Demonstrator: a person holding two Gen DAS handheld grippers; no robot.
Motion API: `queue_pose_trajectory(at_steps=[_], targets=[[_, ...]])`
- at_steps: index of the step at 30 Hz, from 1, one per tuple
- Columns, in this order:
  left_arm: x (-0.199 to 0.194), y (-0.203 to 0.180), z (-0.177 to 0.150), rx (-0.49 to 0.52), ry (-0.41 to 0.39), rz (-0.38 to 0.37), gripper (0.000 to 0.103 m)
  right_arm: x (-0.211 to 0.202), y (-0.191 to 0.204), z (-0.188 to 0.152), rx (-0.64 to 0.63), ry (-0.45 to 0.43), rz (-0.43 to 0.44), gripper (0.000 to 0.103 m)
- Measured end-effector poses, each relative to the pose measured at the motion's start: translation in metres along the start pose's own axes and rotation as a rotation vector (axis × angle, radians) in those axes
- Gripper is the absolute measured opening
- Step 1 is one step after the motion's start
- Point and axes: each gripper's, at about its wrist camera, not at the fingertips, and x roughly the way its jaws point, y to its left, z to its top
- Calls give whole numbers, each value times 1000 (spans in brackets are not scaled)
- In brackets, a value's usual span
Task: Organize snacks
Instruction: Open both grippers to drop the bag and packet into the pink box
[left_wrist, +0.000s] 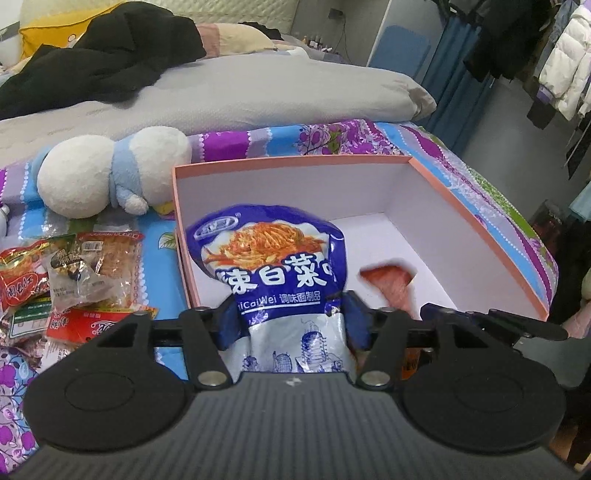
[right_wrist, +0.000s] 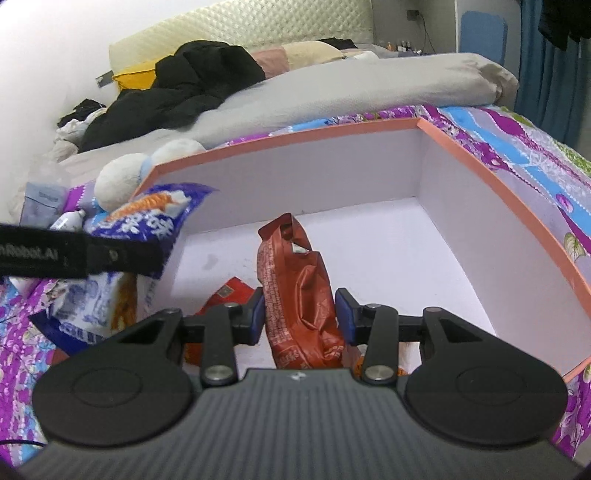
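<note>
Over the pink box (left_wrist: 480, 218), the left gripper (left_wrist: 291, 317) fingers clasp a blue packet (left_wrist: 273, 266); the right gripper (right_wrist: 301, 317) fingers flank an orange packet (right_wrist: 295, 288), grip uncertain.

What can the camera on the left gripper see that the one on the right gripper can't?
Only the left wrist view shows the pile of snack packets on the bedspread left of the box. Only the right wrist view shows the orange-red packet standing between the right gripper, and a small bottle. Both show the pink box, the blue noodle packet and the white plush toy.
</note>
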Motion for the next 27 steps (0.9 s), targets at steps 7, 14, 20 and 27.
queue_pose_trajectory(at_steps=[7,14,20,27], targets=[[-17,-9,-1,41,-43,11,76,-8,-1,1,19,-19,0,64],[-51,-6,-7,18,-107,5,76,-34,7,1,5,-72,8,64],[-86,2,-22,6,-196,-7,76,-68,18,-9,3,-164,24,63],[-122,6,-48,-4,-264,14,76,-104,25,-28,11,-242,47,63]])
